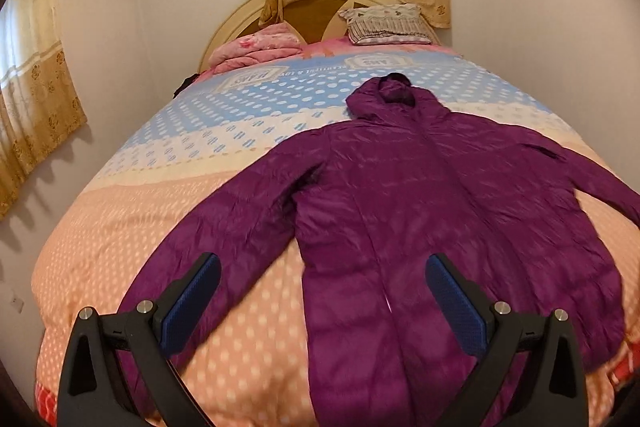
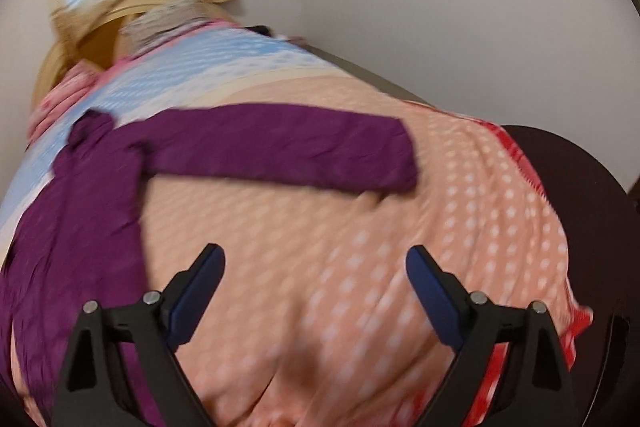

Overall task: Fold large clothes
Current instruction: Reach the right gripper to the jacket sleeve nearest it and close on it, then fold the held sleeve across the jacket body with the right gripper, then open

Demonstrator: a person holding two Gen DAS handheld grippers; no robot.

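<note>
The purple jacket lay flat on the bed, front up, hood toward the headboard, hem toward me, both sleeves spread out to the sides. Its long axis ran straight away from me, and each sleeve angled outward and back toward the foot of the bed.

My left tongs were released and empty, hovering above the near part of the coat between the body and the left sleeve. My right tongs were also spread wide with nothing between them, over bare quilt. The right sleeve lay ahead of them, cuff to the right. Each sleeve seemed nearest its own-side tongs.
</note>
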